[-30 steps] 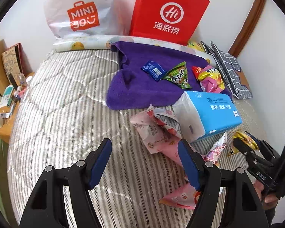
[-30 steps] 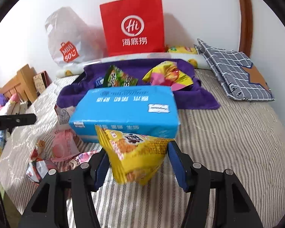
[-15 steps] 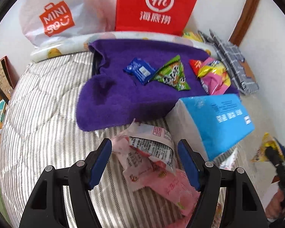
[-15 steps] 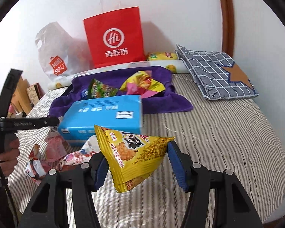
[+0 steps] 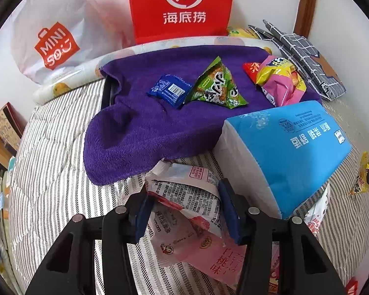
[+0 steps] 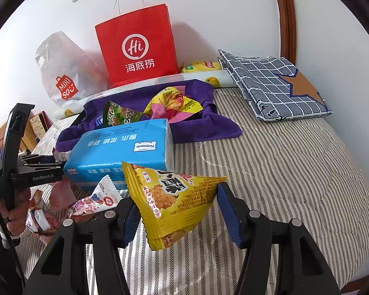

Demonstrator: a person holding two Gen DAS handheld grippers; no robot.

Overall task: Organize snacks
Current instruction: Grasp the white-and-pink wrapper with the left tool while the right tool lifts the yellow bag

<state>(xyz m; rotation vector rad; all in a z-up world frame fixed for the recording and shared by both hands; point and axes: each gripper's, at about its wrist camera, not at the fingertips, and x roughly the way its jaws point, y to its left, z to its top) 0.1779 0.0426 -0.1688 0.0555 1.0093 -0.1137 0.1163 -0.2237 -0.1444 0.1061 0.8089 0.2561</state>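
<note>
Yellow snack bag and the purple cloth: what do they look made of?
Yellow snack bag: looks like thin glossy plastic film, with shiny creases and a crimped seam. Purple cloth: looks like soft matte terry or fleece, with a fuzzy looped pile and limp folds.

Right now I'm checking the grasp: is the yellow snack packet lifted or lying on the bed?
Lifted. The yellow snack packet hangs between the right gripper fingers, the striped bed visible beneath it.
</note>
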